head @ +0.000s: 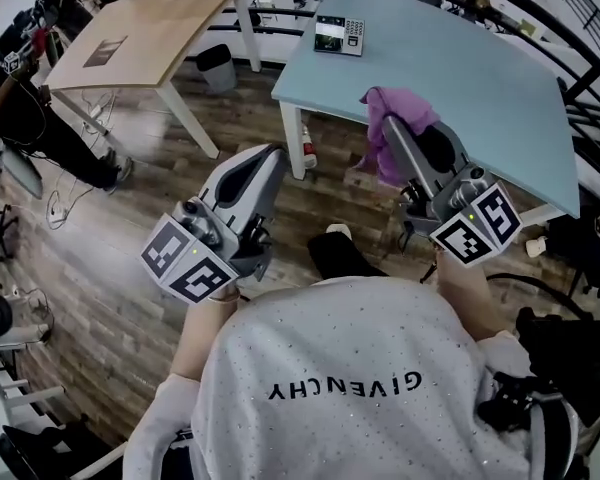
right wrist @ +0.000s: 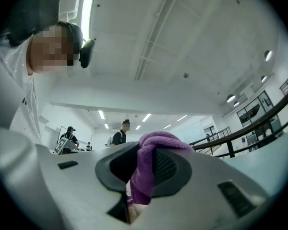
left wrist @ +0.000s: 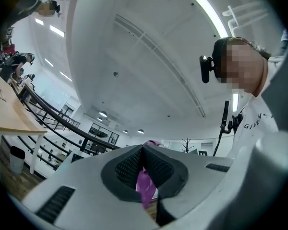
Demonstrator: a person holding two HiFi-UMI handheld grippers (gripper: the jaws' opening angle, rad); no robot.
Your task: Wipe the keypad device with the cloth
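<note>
The keypad device (head: 340,35), a small grey unit with a screen and buttons, lies near the far left edge of the light blue table (head: 480,88). My right gripper (head: 392,123) is raised in front of that table and shut on a purple cloth (head: 400,108), which hangs down from its tips. In the right gripper view the cloth (right wrist: 149,166) bunches over the pads. My left gripper (head: 273,153) is raised at the left, its jaws together and empty. In the left gripper view, purple cloth (left wrist: 145,186) shows through the gap below the touching tips. Both grippers are well short of the device.
A wooden table (head: 150,28) stands at the far left with a grey bin (head: 217,68) beside it. A seated person (head: 25,118) is at the left edge. Black railings (head: 580,28) run behind the blue table. Wood floor lies below the grippers.
</note>
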